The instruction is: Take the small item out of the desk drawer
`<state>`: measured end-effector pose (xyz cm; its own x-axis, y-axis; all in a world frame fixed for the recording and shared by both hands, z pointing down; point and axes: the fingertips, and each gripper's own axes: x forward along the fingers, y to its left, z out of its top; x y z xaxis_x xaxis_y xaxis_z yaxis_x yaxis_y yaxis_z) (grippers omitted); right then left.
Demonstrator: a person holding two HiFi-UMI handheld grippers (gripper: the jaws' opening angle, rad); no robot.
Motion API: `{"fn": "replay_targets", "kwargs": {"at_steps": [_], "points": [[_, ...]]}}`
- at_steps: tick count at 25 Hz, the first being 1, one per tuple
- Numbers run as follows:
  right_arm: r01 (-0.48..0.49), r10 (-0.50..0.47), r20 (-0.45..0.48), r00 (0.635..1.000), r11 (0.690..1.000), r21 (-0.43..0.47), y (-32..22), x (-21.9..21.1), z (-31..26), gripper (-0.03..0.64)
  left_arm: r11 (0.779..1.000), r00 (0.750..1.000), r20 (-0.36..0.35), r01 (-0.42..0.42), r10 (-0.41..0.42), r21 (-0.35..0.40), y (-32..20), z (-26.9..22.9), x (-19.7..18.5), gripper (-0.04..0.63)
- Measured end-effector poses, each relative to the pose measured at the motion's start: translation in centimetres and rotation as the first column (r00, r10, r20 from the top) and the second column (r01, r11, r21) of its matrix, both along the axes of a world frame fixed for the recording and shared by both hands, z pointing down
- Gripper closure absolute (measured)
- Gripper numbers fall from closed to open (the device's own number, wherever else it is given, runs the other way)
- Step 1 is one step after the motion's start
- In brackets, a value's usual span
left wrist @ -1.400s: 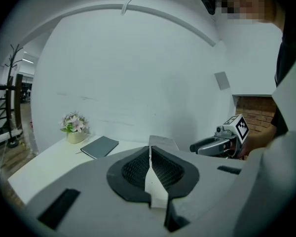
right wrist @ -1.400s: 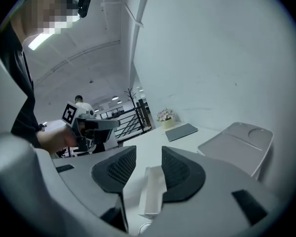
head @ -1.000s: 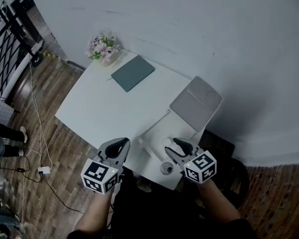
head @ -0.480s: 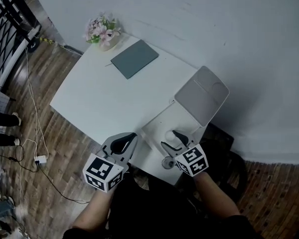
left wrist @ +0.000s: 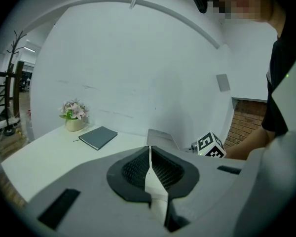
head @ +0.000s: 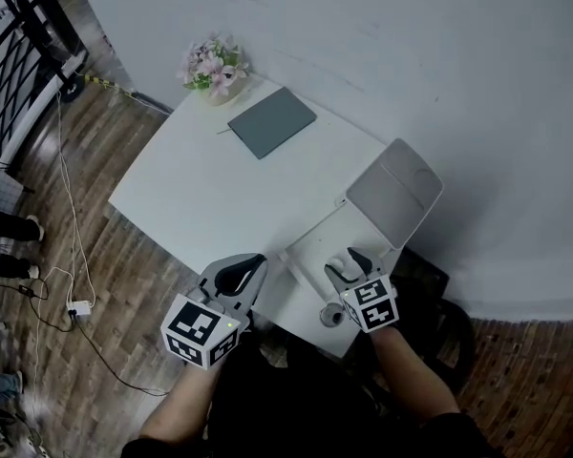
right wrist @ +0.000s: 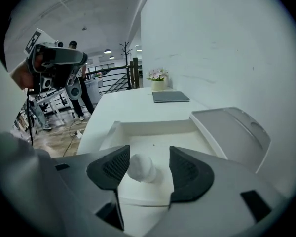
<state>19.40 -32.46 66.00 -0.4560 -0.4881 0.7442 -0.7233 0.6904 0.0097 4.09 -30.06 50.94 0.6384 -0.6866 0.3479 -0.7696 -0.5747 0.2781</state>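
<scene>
A small white egg-shaped item (right wrist: 141, 168) lies on the floor of the open white drawer (right wrist: 153, 127) at the desk's right end. My right gripper (right wrist: 149, 156) is open and reaches down into the drawer. The item sits between its jaws, close to the left pad, with a clear gap to the right pad. In the head view the right gripper (head: 350, 266) is over the drawer (head: 306, 244), and the item (head: 337, 263) peeks out at its tips. My left gripper (head: 241, 271) hovers shut and empty at the desk's near edge, its pads (left wrist: 138, 168) pressed together.
A grey tray-like panel (head: 393, 194) stands just beyond the drawer. A dark notebook (head: 271, 122) and a flower pot (head: 213, 68) lie at the desk's far end. A round fitting (head: 330, 315) is at the drawer's front. Cables (head: 72, 303) run over the wood floor on the left.
My right gripper has moved forward and down into the drawer, and its jaws have spread around the white item. The left gripper has barely shifted.
</scene>
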Motion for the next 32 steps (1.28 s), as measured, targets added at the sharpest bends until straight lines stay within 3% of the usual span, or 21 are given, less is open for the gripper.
{"fn": "replay_targets", "kwargs": {"at_steps": [4,9,15,21,27,29,32], "points": [[-0.021,0.021,-0.011,1.0,0.999,-0.049,0.4,0.2,0.7,0.373,1.0,1.0,-0.003,0.021,-0.021,0.01,0.3,-0.9,-1.7,0.574],[0.015,-0.017,-0.018,1.0,0.996,-0.087,1.3,-1.3,1.0,0.373,1.0,1.0,0.014,-0.013,0.013,0.023,0.3,-1.4,-2.1,0.574],[-0.059,0.072,0.085,0.994,0.988,-0.146,1.6,-1.4,0.7,0.373,0.998,0.999,0.019,-0.039,0.039,0.04,-0.1,-2.5,-2.6,0.574],[-0.084,0.083,-0.018,0.996,0.991,-0.108,1.0,-0.4,2.1,0.373,0.998,0.998,0.022,-0.059,0.058,0.024,0.2,-2.3,-3.1,0.574],[-0.03,0.006,-0.191,0.982,0.992,-0.122,1.7,-0.9,4.0,0.385,0.995,0.995,0.03,-0.093,0.092,0.021,0.7,-2.0,-4.2,0.574],[-0.057,0.036,-0.188,0.981,0.993,-0.103,1.5,-0.8,3.7,0.433,0.995,0.995,0.024,-0.099,0.098,0.026,0.5,-2.1,-4.5,0.574],[-0.117,0.106,-0.141,0.984,0.99,-0.075,1.4,-0.4,2.7,0.433,0.992,0.993,0.018,-0.121,0.12,0.039,0.5,-2.5,-4.9,0.574]]}}
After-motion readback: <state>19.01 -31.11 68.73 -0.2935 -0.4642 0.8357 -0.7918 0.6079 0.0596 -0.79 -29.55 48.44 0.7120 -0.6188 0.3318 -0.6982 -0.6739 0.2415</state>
